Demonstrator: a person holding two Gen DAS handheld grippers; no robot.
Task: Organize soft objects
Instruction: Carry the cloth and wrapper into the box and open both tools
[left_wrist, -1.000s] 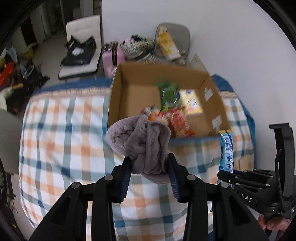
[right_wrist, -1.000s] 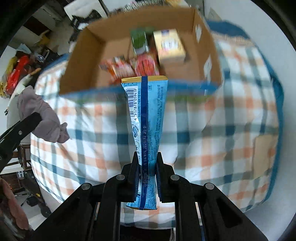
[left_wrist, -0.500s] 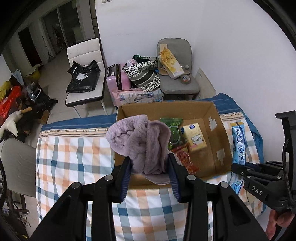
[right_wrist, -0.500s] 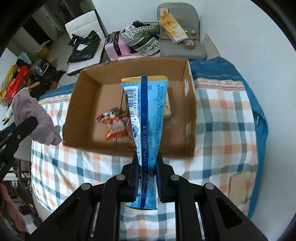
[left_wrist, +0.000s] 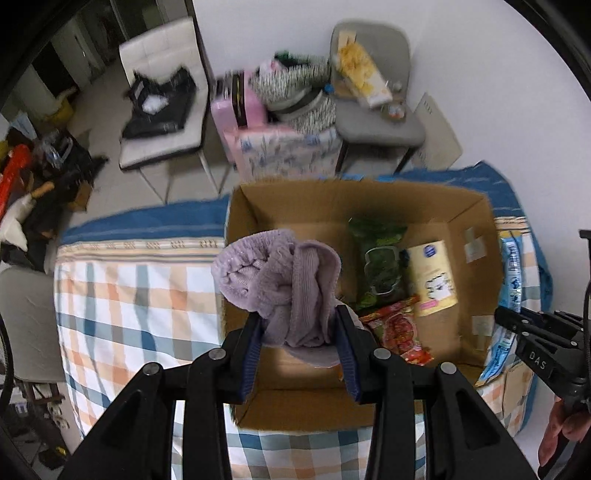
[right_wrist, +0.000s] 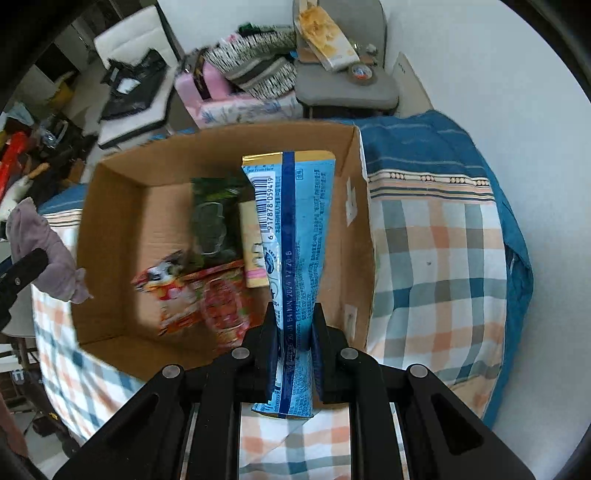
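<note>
My left gripper is shut on a bunched purple knit cloth and holds it above the near left part of an open cardboard box. My right gripper is shut on a blue snack packet, held upright over the box's right side. In the box lie a green packet, a yellow packet and a red snack bag. The cloth also shows at the left of the right wrist view, and the blue packet at the right of the left wrist view.
The box sits on a bed with a checked cover with a blue edge. Behind the bed stand a white chair with a black bag, a pink suitcase and a grey chair. A white wall is to the right.
Both grippers have moved forward and up over the box with their loads still held. The box now lies below both of them.
</note>
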